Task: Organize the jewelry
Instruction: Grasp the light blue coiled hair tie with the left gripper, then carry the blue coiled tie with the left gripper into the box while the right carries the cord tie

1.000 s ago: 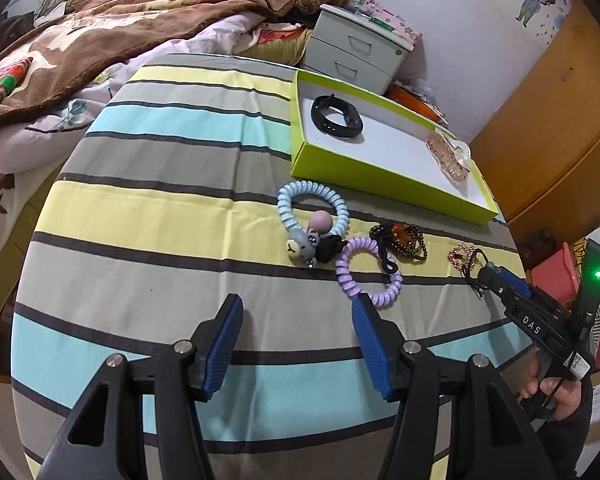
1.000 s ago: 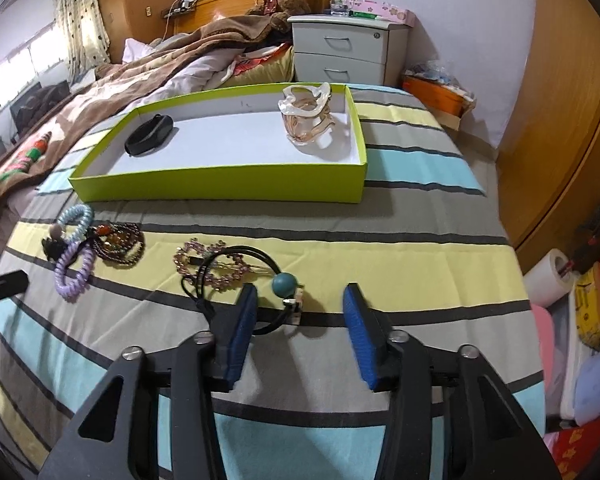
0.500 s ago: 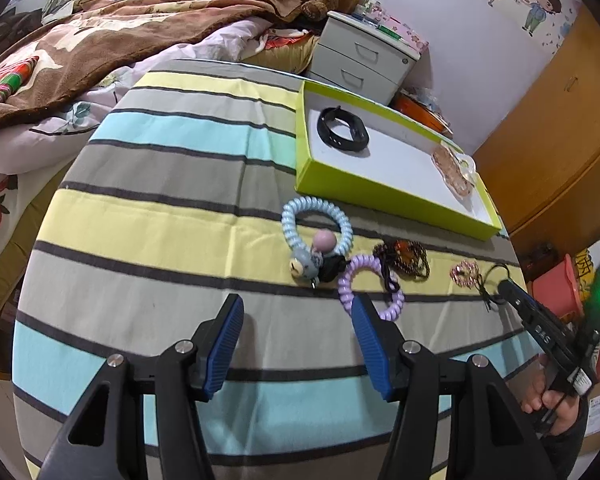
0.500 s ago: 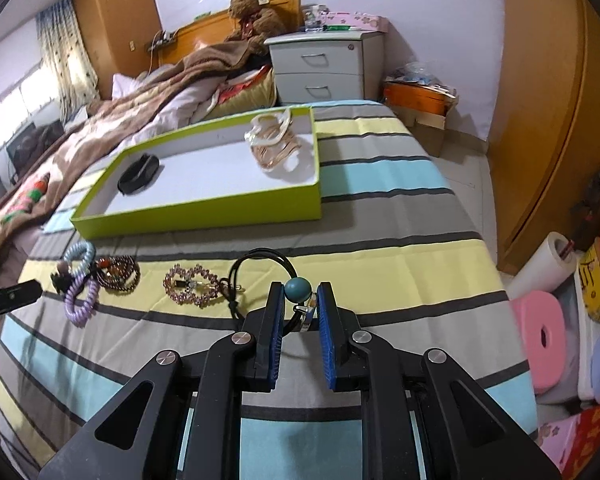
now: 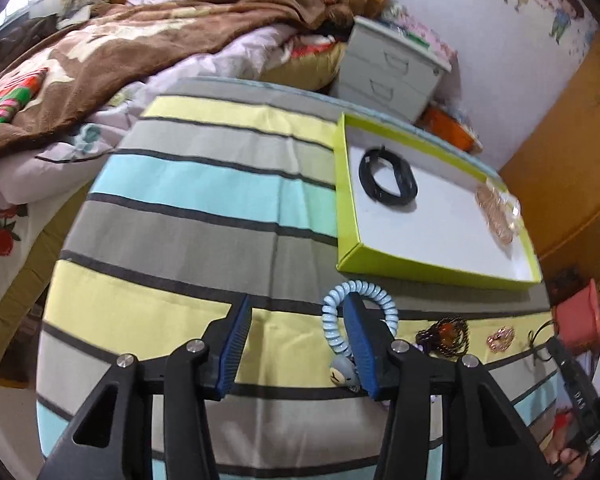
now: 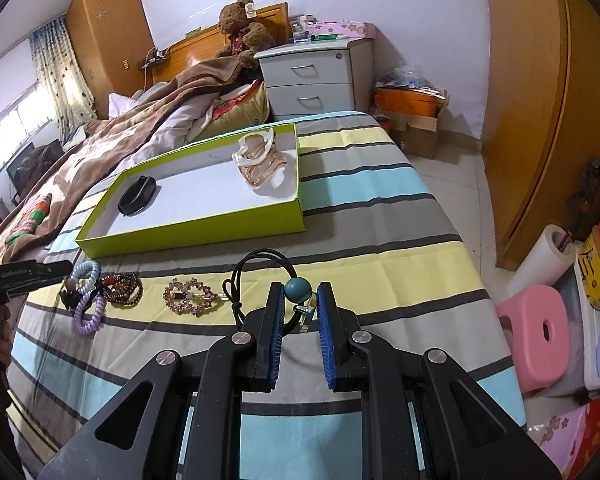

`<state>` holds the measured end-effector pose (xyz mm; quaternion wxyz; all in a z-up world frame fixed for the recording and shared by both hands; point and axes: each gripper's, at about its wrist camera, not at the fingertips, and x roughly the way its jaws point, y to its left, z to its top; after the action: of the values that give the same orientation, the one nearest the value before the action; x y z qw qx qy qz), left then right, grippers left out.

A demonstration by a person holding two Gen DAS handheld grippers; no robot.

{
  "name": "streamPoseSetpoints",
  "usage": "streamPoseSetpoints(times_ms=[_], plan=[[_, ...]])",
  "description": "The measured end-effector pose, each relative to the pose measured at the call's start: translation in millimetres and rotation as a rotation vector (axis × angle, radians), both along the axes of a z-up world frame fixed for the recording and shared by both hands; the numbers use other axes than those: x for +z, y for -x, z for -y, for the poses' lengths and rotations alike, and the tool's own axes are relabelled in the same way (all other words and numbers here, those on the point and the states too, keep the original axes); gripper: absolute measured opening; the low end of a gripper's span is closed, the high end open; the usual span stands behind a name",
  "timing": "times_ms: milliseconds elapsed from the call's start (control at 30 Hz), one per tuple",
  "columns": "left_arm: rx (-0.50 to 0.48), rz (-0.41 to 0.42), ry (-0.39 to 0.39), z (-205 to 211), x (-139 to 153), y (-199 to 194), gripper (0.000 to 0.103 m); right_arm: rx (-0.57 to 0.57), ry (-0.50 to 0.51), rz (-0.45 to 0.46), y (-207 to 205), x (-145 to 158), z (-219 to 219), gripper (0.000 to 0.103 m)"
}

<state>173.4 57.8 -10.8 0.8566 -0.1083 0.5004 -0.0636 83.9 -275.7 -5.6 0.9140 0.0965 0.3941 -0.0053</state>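
Jewelry lies in a row on the striped cloth [image 6: 380, 264], just in front of the green box [image 6: 196, 232]. Black hair tie with a teal bead [image 6: 297, 289]: the bead sits between the fingertips of the right gripper [image 6: 298, 304], whose jaws are narrowed around it; actual pad contact cannot be told. Its cord loop [image 6: 262, 264] rests on the cloth. Beside it, leftward in the right view: pink rhinestone clip [image 6: 190, 296], dark beaded bracelet [image 6: 122, 288], purple coil tie [image 6: 88, 314], light blue coil tie [image 5: 358, 316]. Left gripper [image 5: 298, 344] has jaws wide apart; its right finger stands inside the blue coil's loop. The box holds a black band [image 5: 388, 180] and a pale hair claw [image 6: 262, 160], well apart from each other.
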Motion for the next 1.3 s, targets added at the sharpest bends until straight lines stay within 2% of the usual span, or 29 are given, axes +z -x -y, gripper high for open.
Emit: streamPoseSetpoints(times_ms=[133,300,467,533,700,800,1300], plan=[[-0.024,-0.022,-0.007,9,-7,-5,0.046,0.001,-0.003,-0.005,-3,-1,1,0.017],[-0.055,-0.019,-0.057,21,-7,-6,0.046,0.008,-0.006,-0.007,-6,-2,0,0.017],[-0.056,-0.006,-0.110,25,-8,-6,0.028,0.012,-0.007,-0.009,-8,-3,-2,0.017],[-0.073,-0.006,-0.104,27,-8,-6,0.018,0.010,-0.008,-0.009,-8,-3,-2,0.017],[-0.064,-0.001,-0.076,25,-6,-3,0.010,0.005,-0.008,-0.003,-7,-4,-1,0.017],[-0.064,-0.006,-0.010,19,-3,1,0.010,0.004,-0.010,0.000,-6,-3,-1,0.017],[-0.056,0.102,0.046,9,30,23,0.010,0.006,-0.015,0.019,1,4,-4,0.017]])
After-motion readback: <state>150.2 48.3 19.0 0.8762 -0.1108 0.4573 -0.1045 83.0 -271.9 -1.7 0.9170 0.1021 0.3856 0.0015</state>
